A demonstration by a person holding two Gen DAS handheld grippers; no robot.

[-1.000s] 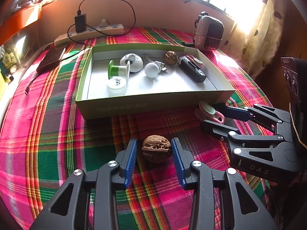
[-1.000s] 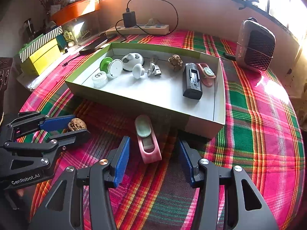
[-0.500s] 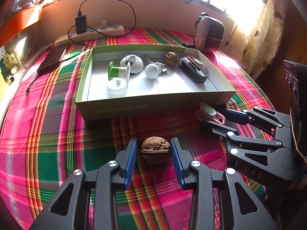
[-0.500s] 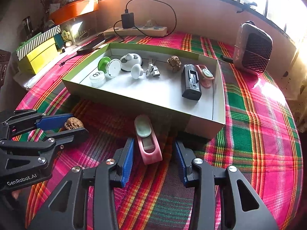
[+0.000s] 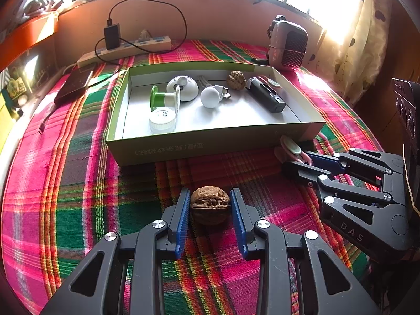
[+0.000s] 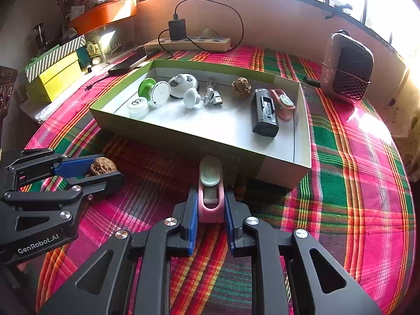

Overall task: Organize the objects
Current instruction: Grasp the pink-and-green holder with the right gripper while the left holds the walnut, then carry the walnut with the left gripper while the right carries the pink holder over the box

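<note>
Over the last second both grippers have closed in: the right gripper [image 6: 210,210], wide apart earlier, now has its blue pads pressed against the two sides of the pink clip, and the left gripper [image 5: 210,207] has narrowed until its pads sit against, or just shy of, the walnut's sides. This likely means both grasps are nearly set and lifting comes next.

A table covered in a red, pink and green plaid cloth [image 5: 78,197] fills the scene, under a bright window. On it sits a shallow green-edged box [image 5: 210,147] with a white floor. Behind the box a power strip [image 5: 126,50] lies along the wall, and a small mesh-fronted heater [image 6: 346,65] stands at the far right.

Inside the box lie a black rectangular device [image 6: 263,113], a green thread spool [image 5: 164,101], a white dome-shaped gadget [image 5: 183,84], a white round lidded jar [image 5: 162,120], a white ball-shaped knob [image 5: 210,97], a second pink clip [image 6: 283,103] and a second walnut [image 5: 236,78].

Outside the box, resting on the cloth near its front wall, are the two items being gathered. The pink clip [image 6: 210,197], with a pale green pad on top, lies just in front of the box wall, gripped at its near end. The walnut [image 5: 210,204] sits further left, on the cloth between the left pads.
</note>
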